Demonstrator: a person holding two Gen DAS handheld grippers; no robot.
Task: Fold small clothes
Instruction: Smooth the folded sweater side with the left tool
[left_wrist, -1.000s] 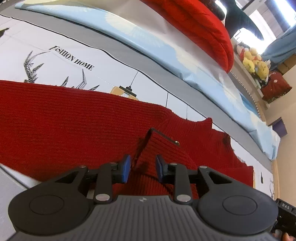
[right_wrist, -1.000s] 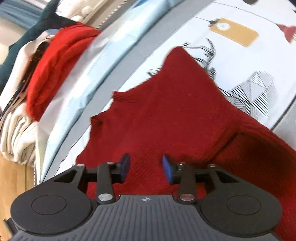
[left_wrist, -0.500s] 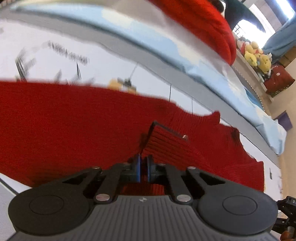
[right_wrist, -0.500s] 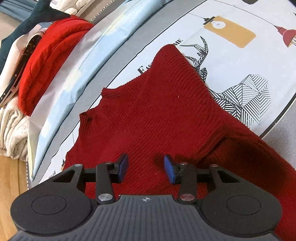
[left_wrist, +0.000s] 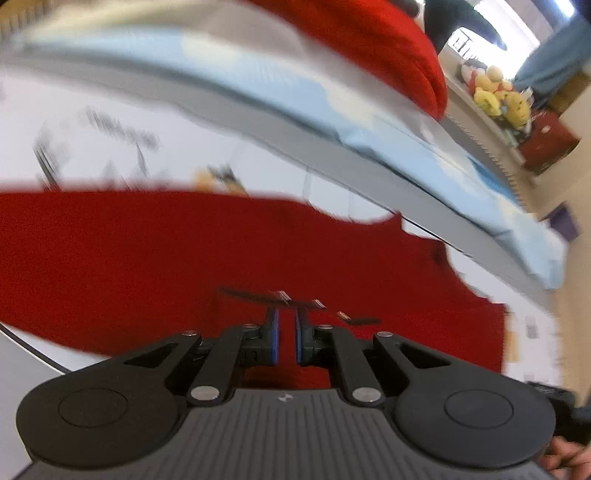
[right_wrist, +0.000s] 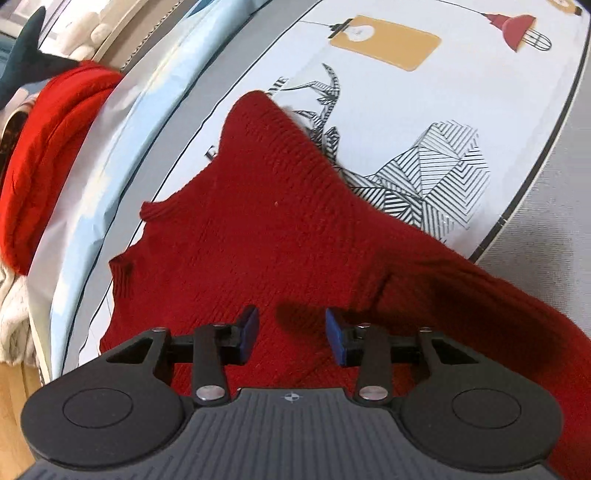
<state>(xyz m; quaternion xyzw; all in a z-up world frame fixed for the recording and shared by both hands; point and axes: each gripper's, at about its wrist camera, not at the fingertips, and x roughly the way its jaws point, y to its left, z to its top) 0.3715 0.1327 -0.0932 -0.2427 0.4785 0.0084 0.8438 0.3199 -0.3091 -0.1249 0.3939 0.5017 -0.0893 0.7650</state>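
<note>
1. The dark red ribbed knit sweater (right_wrist: 266, 236) lies spread flat on the white printed bed sheet with black line drawings (right_wrist: 461, 122). Its ribbed collar (right_wrist: 153, 210) points toward the pale blue quilt edge (right_wrist: 122, 155).

2. The left gripper (left_wrist: 286, 334) has its jaws clenched almost together on a pinch of the sweater's knit, taken near the hem, far from the collar. The view is blurred, so how deep the bite goes is hard to tell.

3. The right gripper (right_wrist: 291, 338) hovers over the sweater body on the collar's near side. Its jaws have just been closing, but they stand apart with only flat knit under them, pressing on nothing.

4. My reading: the fold is starting, and the second grip is not yet made.

5. To do it well, the right jaws should sink until both blue pads (right_wrist: 249, 332) bite a proper fold of knit, not just the surface loops.

6. Both hands should then lift together and evenly; a thick knit sags and will twist if 1 side leads.

7. Carry the edge toward the collar, and lay it down square.
</note>
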